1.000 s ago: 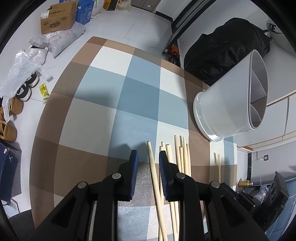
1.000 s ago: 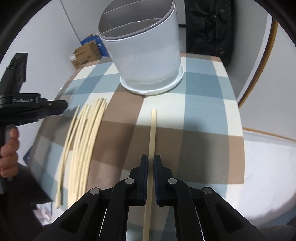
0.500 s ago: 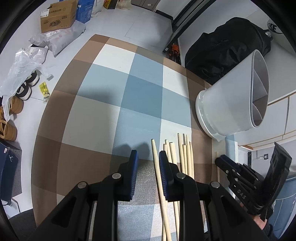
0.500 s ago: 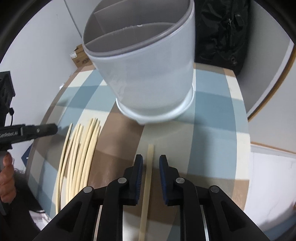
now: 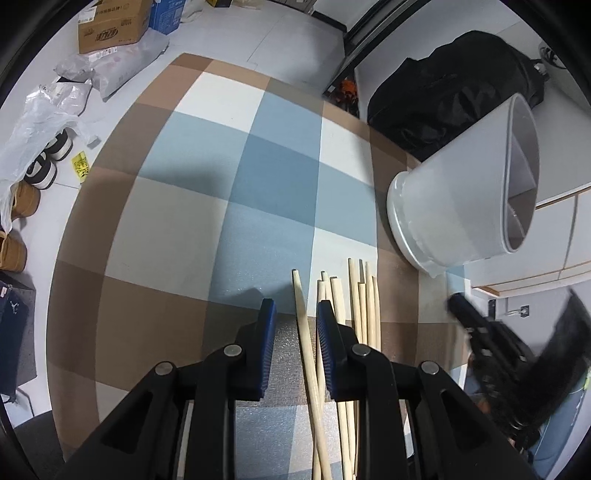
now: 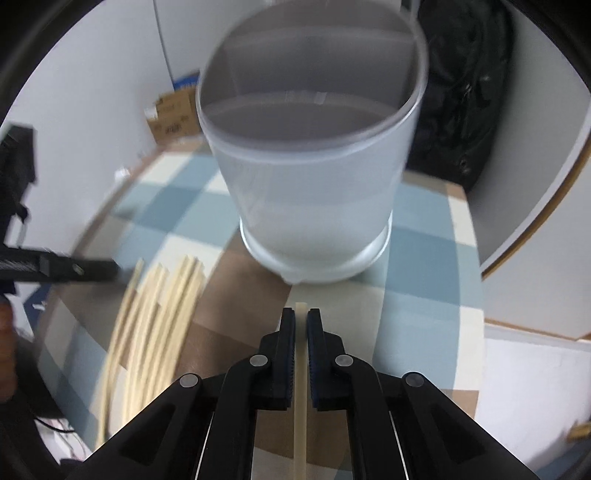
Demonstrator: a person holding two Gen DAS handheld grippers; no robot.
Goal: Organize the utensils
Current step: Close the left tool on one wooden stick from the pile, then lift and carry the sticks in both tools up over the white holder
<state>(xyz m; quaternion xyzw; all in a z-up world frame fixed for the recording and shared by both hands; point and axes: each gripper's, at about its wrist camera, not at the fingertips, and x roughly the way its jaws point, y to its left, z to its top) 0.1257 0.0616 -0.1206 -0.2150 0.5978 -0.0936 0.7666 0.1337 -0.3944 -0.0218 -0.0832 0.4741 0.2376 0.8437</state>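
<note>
A white divided utensil holder (image 5: 461, 192) stands on the checked tablecloth (image 5: 229, 192); it fills the right wrist view (image 6: 314, 166). Several pale wooden chopsticks (image 5: 358, 295) lie side by side on the cloth, also seen blurred at the left of the right wrist view (image 6: 155, 317). My left gripper (image 5: 293, 314) is open, low over the cloth, with one chopstick (image 5: 303, 332) lying between its fingers. My right gripper (image 6: 301, 321) is shut on a single chopstick (image 6: 300, 387), close in front of the holder's base. It shows blurred in the left wrist view (image 5: 491, 339).
A black bag (image 5: 454, 88) sits behind the holder. On the floor to the left are cardboard boxes (image 5: 110, 26), plastic bags (image 5: 44, 107) and shoes (image 5: 44, 162). A white wall and cabinet edge (image 6: 535, 240) lie to the right of the table.
My right gripper opened, slid forward along the chopstick toward the holder, and has shut on it nearer its tip. The left gripper has stayed open over the same chopstick.
</note>
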